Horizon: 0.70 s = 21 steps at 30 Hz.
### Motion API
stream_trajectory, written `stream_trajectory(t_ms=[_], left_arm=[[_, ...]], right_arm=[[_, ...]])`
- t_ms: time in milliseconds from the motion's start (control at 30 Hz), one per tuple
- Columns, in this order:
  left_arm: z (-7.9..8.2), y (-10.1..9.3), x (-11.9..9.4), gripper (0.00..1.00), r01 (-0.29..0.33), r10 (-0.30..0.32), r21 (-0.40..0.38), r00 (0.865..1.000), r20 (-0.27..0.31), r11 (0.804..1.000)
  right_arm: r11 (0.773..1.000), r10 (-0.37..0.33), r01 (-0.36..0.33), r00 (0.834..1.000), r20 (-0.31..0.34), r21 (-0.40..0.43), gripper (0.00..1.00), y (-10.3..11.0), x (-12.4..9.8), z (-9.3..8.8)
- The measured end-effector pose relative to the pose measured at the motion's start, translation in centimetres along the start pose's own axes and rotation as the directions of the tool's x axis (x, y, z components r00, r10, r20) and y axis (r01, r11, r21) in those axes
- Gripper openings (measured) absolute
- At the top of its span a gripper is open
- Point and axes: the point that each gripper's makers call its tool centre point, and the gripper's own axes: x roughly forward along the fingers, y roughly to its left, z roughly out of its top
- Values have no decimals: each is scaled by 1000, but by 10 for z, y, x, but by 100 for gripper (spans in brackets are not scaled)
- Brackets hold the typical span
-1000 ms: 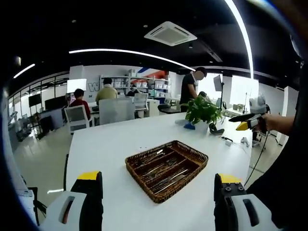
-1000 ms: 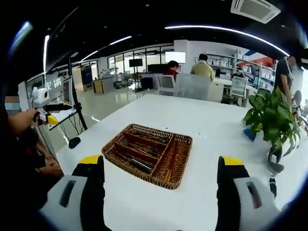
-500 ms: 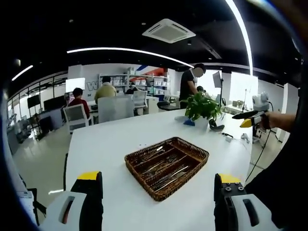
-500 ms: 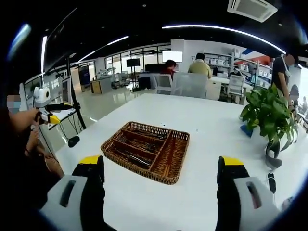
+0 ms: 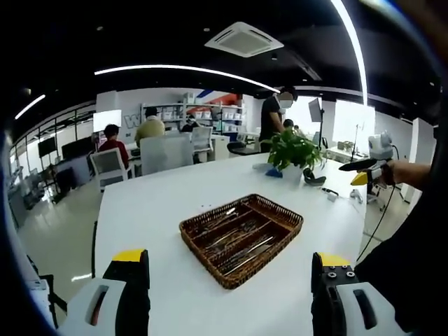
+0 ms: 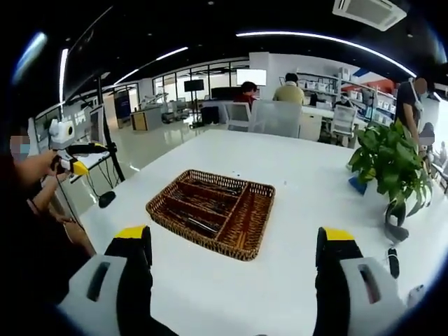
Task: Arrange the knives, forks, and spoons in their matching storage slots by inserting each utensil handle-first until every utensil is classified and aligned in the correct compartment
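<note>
Both my grippers, left [image 5: 224, 294] and right [image 6: 234, 287], stand spread wide at the bottom of their frames, grasping nothing. Centre frame in each view, a wicker cutlery tray [image 5: 203, 245] [image 6: 246, 245] sits on the white table [image 5: 154, 210] [image 6: 294, 280], utensils [image 5: 234, 241] [image 6: 199, 210] lying in its compartments. A potted plant [image 5: 292, 155] [image 6: 392, 168] stands beyond it at right.

A brown woven basket [image 5: 241, 239] holds silvery cutlery [image 5: 234, 238] on a white desk [image 5: 161, 210]. At two o'clock, a green plant [image 6: 392, 164]. Each tool [image 6: 238, 280] has yellow-tipped black-and-white jaws.
</note>
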Motion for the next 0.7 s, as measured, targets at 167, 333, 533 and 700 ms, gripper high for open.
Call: stream_trajectory(t_ms=[167, 333, 533, 700], left_arm=[[1, -1, 1, 100, 1, -1, 4, 1000, -6, 1000], [-2, -2, 3, 100, 6, -6, 10, 1000, -21, 1000], [-1, 0, 1, 100, -3, 3, 0, 1000, -22, 1000], [-3, 0, 2, 100, 1, -1, 0, 1000, -26, 1000]], right_arm=[[1000, -6, 6, 1000, -15, 13, 99, -4, -1, -8], [1000, -13, 14, 1000, -16, 21, 99, -8, -5, -11], [999, -14, 15, 1000, -27, 34, 99, -10, -3, -15], [1000, -8, 9, 1000, -23, 23, 99, -6, -2, -12]])
